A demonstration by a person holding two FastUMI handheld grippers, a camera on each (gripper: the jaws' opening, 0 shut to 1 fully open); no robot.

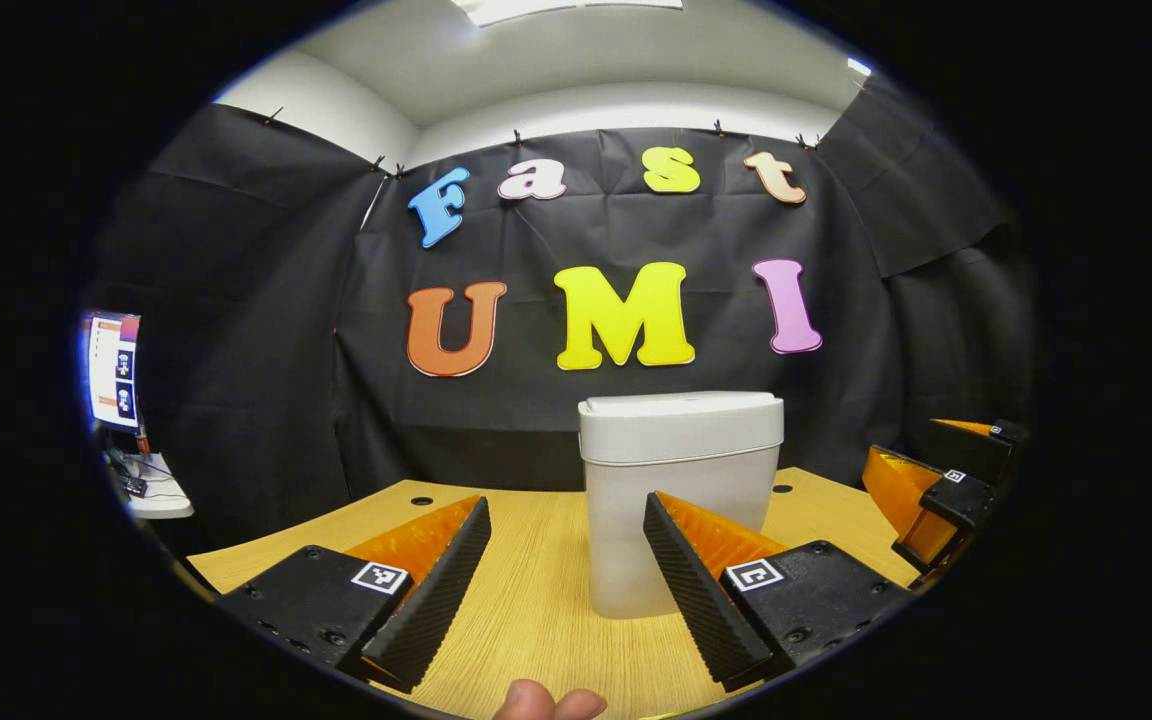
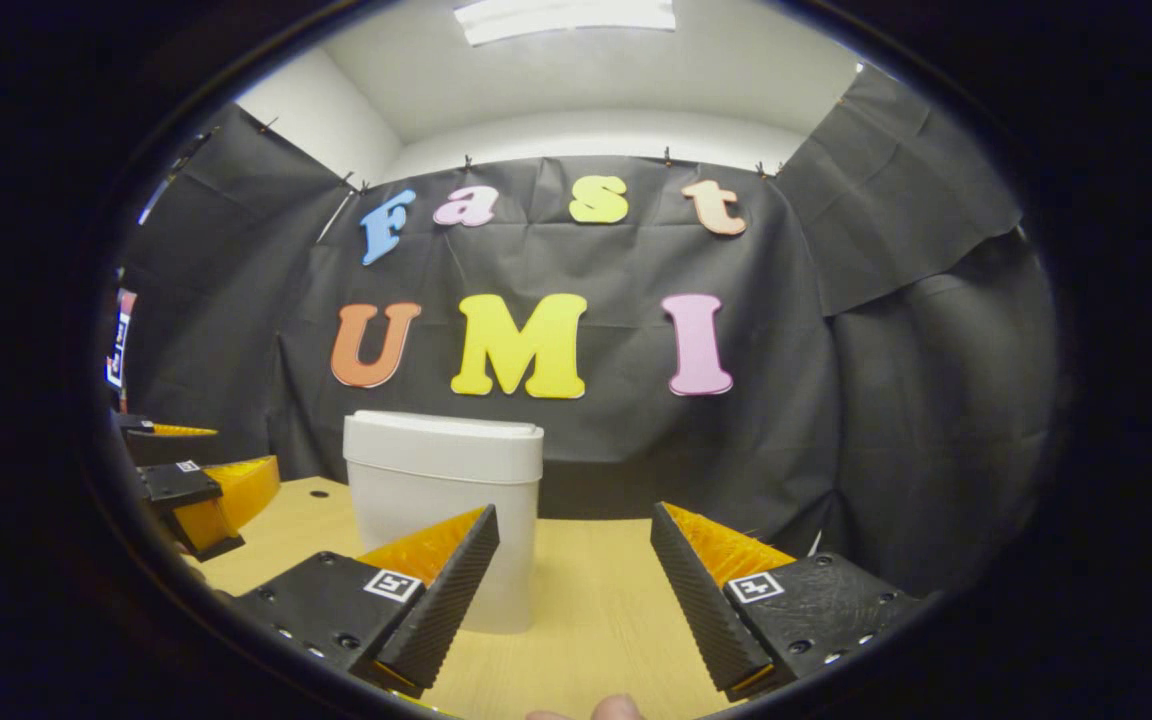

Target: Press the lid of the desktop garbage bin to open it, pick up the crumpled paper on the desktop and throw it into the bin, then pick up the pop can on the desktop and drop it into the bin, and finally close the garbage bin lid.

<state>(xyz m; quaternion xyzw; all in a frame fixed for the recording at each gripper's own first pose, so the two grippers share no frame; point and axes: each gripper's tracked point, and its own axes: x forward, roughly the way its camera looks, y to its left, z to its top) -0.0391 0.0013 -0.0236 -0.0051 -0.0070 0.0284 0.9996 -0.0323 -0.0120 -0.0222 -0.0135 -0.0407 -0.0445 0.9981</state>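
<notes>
One wooden desktop is carrying one pale garbage bin, which is standing upright toward the back edge with its long axis vertical and its lid lying flat and closed on top. Two grippers are hovering low over the desk, the left gripper facing the bin with its fingers spread wide apart and gripping nothing, the right gripper likewise gaping empty with the bin just off to its left. One fingertip is showing at the bottom edge of the left gripper view.
</notes>
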